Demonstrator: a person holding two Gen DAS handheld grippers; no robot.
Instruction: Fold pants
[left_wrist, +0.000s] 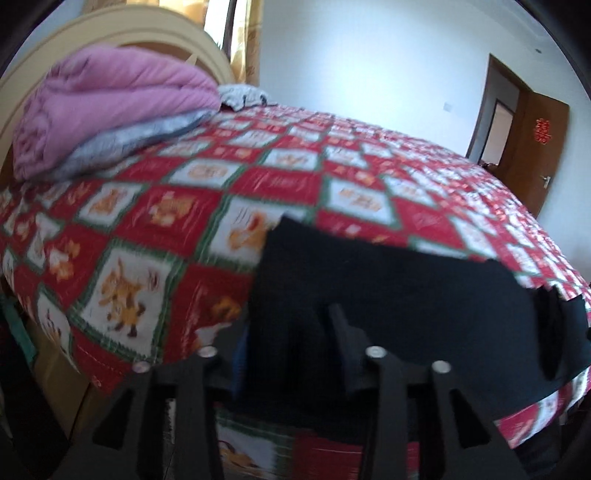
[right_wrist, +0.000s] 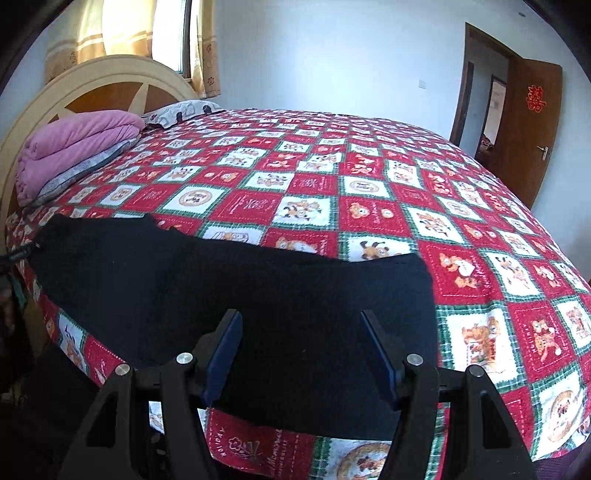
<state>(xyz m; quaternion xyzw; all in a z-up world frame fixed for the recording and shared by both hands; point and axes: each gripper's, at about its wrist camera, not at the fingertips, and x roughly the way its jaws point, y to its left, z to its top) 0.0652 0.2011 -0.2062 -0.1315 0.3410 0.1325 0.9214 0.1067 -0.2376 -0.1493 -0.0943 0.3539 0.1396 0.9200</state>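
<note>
Black pants (right_wrist: 229, 291) lie flat along the near edge of the bed, spread left to right. My right gripper (right_wrist: 301, 325) is open just above the pants, with blue-padded fingers (right_wrist: 225, 347) apart and nothing between them. In the left wrist view the black pants (left_wrist: 399, 295) fill the lower middle and drape over my left gripper (left_wrist: 291, 325). One finger (left_wrist: 343, 325) shows against the cloth; the other is hidden behind it. I cannot tell how the jaws stand.
The bed has a red, white and green patchwork cover (right_wrist: 369, 184). A folded pink quilt (right_wrist: 74, 147) on a grey blanket sits by the headboard (right_wrist: 110, 74), with a pillow (right_wrist: 177, 109) beside it. A brown door (right_wrist: 532, 122) stands open at right.
</note>
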